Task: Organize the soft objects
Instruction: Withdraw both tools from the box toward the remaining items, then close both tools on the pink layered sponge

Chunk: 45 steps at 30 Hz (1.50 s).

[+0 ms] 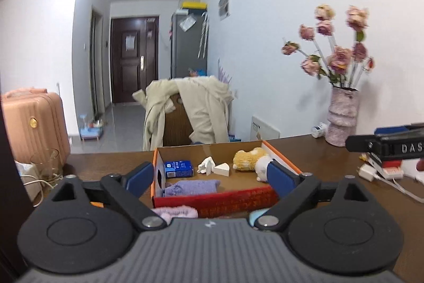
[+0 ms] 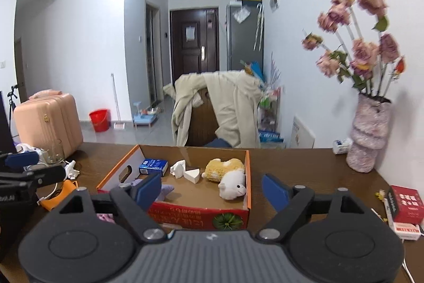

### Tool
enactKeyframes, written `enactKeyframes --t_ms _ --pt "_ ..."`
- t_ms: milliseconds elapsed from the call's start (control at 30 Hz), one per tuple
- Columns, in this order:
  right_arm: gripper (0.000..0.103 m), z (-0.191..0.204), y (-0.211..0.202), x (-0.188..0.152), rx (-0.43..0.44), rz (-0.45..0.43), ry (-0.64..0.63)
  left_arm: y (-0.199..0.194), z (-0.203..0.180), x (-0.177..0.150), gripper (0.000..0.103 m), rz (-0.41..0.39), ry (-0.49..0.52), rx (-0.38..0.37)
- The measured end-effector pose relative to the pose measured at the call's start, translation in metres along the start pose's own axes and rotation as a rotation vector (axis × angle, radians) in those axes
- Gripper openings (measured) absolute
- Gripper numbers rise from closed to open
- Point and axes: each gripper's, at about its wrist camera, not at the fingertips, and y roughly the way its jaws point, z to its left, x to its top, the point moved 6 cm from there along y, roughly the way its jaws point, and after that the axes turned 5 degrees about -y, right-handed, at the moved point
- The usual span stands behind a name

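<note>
**Both tongs released, soft things lying in the box**

Your brown table (image 2: 304, 166) runs wide, its far edge open to the room and its right end up against the wall by the pink vase (image 2: 369, 134). The bare stretch right of the cardboard box (image 2: 247, 177) gives you the most room. The box sits open-topped in the middle, its red front wall nearest you. Inside lie the purple cloth (image 1: 192, 187) at the front left, the yellow-and-white plush toy (image 2: 228, 174) against the right wall, a blue carton (image 2: 153, 166) at the back left, and two small white pieces between. Your left gripper (image 1: 210, 178) and right gripper (image 2: 212, 190) both stand spread wide, holding nothing. A pink fluffy item (image 1: 176, 211) lies just outside the front wall.
</note>
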Motion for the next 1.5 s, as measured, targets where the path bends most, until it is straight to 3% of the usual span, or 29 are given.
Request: enactKeyframes --t_ms 100,333,433,600,767,1100,1500 --pt "0.086 0.01 -0.026 -0.025 -0.009 -0.056 -0.01 -0.036 -0.007 -0.022 0.103 -0.08 0.014 0.023" --pt "0.094 0.032 -0.09 -0.084 -0.03 -0.167 0.006 -0.111 -0.011 -0.075 0.103 -0.171 -0.025 0.057" --pt "0.095 0.044 -0.112 -0.109 -0.036 -0.184 0.012 -0.132 -0.008 -0.101 0.103 -0.145 -0.022 0.086" --pt "0.096 0.061 -0.133 -0.158 -0.003 -0.146 0.021 -0.146 -0.005 -0.126 0.103 -0.101 -0.027 0.069" --pt "0.101 0.066 -0.138 -0.186 -0.018 -0.131 0.039 -0.14 0.002 -0.128 0.103 -0.09 -0.032 0.096" --pt "0.101 0.072 -0.121 -0.193 -0.004 -0.102 0.051 -0.122 0.002 -0.134 0.103 -0.051 -0.02 0.097" --pt "0.101 0.048 -0.074 -0.19 -0.029 -0.026 0.083 -0.06 -0.001 -0.133 0.103 0.052 -0.036 0.089"
